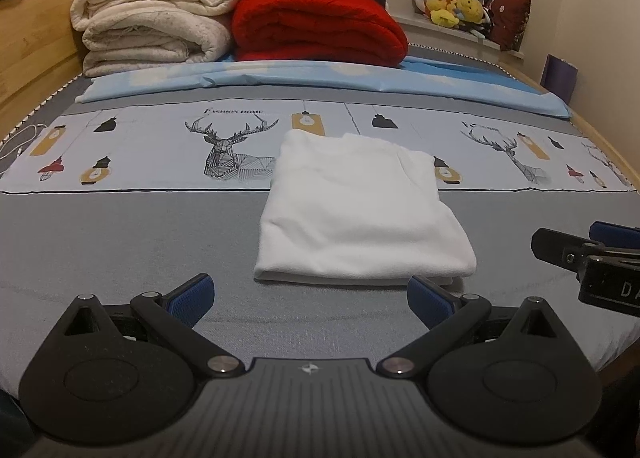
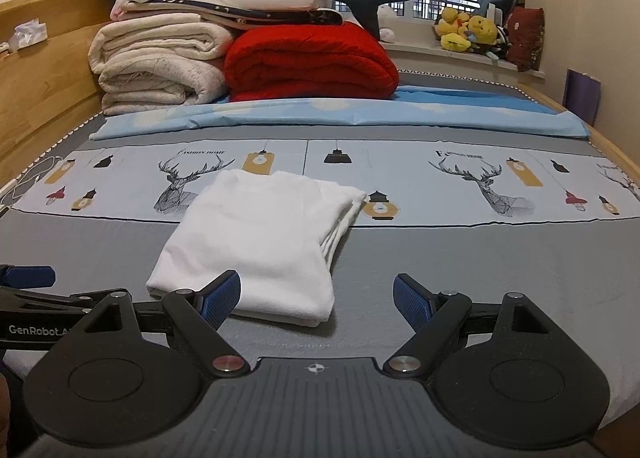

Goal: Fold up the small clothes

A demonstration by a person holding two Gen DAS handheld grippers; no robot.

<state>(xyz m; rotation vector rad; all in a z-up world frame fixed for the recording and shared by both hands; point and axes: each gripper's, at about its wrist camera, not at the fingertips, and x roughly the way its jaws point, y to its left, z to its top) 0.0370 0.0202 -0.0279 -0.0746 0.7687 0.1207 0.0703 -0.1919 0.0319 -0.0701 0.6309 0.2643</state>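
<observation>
A white garment lies folded into a neat rectangle on the grey bed sheet, its far edge reaching the printed deer band. In the right wrist view the same white garment shows stacked layers along its right side. My left gripper stands open just in front of the garment's near edge, holding nothing. My right gripper is open too, with its left pad over the garment's near right corner and nothing between the fingers. The right gripper shows at the right edge of the left wrist view.
Folded cream blankets and a red blanket are stacked at the far end, with a light blue sheet before them. A wooden headboard runs along the left. Stuffed toys sit on the window sill.
</observation>
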